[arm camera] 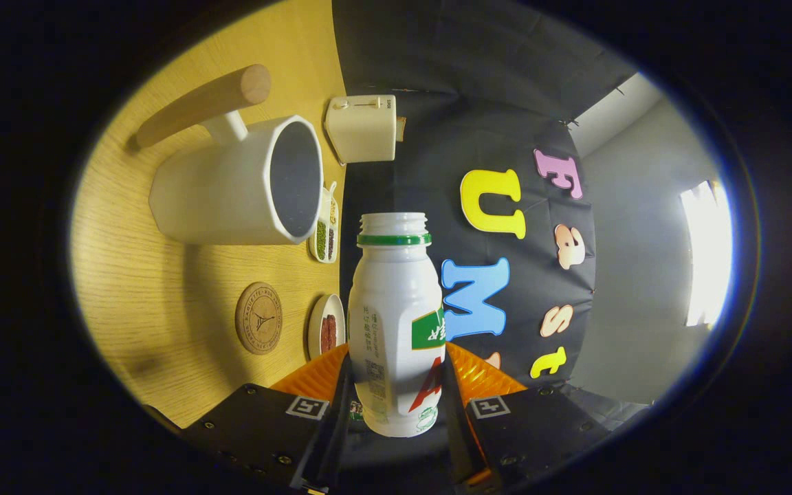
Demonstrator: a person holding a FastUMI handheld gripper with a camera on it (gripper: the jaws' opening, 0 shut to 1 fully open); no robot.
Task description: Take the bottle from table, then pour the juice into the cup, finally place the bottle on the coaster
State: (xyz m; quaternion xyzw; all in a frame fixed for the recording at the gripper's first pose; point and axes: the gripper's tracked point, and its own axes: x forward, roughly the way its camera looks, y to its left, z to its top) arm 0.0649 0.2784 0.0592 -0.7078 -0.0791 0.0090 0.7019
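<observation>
My gripper (396, 392) is shut on a white plastic bottle (396, 309) with a green neck ring and no cap; both fingers press on its lower body. The view is rolled on its side, so the wooden table (148, 289) stands beside the bottle. A white cup (238, 182) with a long wooden handle (203, 103) stands on the table ahead of the fingers, its dark mouth level with the bottle's open neck and a little apart from it. A round wooden coaster (258, 317) lies on the table nearer the fingers than the cup.
A cream toaster (361, 127) stands at the table's far edge beyond the cup. Two small dishes of food (326, 230) (327, 333) sit along that edge, one by the cup and one by the coaster. The booth's black cloth wall hangs behind.
</observation>
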